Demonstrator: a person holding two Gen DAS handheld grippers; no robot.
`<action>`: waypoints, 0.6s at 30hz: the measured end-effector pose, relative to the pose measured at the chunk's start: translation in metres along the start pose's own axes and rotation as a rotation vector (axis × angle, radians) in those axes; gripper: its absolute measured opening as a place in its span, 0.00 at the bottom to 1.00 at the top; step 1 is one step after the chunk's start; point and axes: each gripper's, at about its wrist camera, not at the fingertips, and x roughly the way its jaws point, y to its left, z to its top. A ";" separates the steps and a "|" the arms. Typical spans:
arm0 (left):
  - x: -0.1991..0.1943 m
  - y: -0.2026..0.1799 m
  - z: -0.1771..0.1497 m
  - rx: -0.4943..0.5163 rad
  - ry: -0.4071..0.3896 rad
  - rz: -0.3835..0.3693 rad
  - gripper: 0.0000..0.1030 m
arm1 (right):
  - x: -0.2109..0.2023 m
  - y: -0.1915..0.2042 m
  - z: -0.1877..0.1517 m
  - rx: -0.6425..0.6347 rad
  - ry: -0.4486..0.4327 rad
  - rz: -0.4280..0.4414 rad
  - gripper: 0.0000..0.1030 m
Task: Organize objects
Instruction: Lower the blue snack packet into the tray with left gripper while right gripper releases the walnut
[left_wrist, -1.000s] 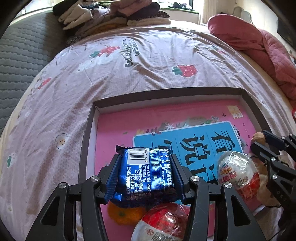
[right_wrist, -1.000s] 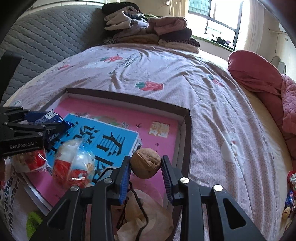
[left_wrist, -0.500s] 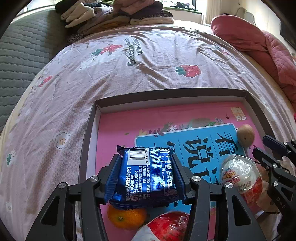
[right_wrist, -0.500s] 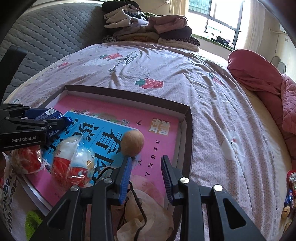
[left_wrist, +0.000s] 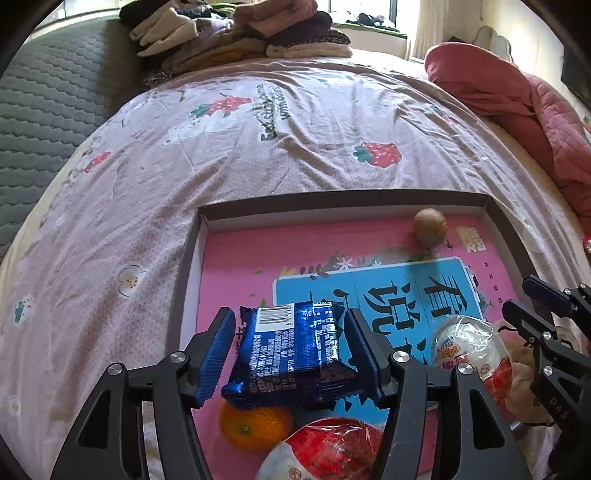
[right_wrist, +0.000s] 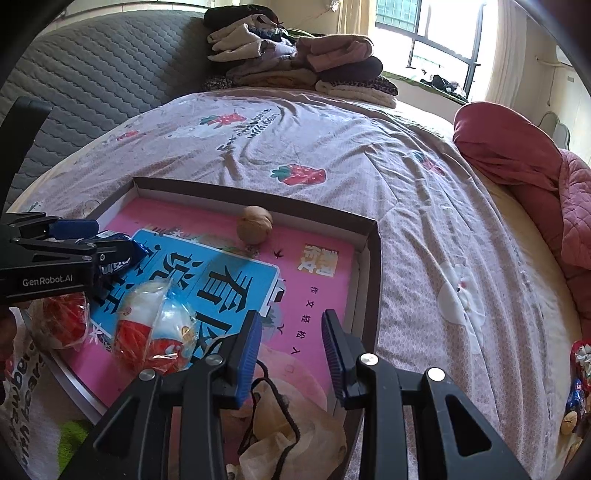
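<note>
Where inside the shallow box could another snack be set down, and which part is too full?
Free: the pink floor along the box's far wall, left of the walnut, beyond the blue snack packet. Crowded: the near edge, with the orange and wrapped eggs.

A shallow cardboard tray with a pink printed floor lies on a strawberry-print bedspread. A walnut rests against its far wall. The right gripper hovers over the near right part, jaws apart with nothing between them. At left, the left gripper is around a blue snack packet. Two wrapped red-and-white toy eggs lie nearby.
</note>
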 end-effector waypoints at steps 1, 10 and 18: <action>-0.001 0.000 0.000 -0.001 -0.002 0.004 0.61 | -0.001 0.000 0.000 -0.001 -0.003 0.000 0.33; -0.018 -0.001 -0.001 -0.001 -0.038 -0.011 0.68 | -0.012 -0.003 0.006 0.031 -0.044 0.011 0.40; -0.038 -0.004 -0.002 0.001 -0.077 -0.010 0.70 | -0.027 0.000 0.010 0.033 -0.072 0.023 0.41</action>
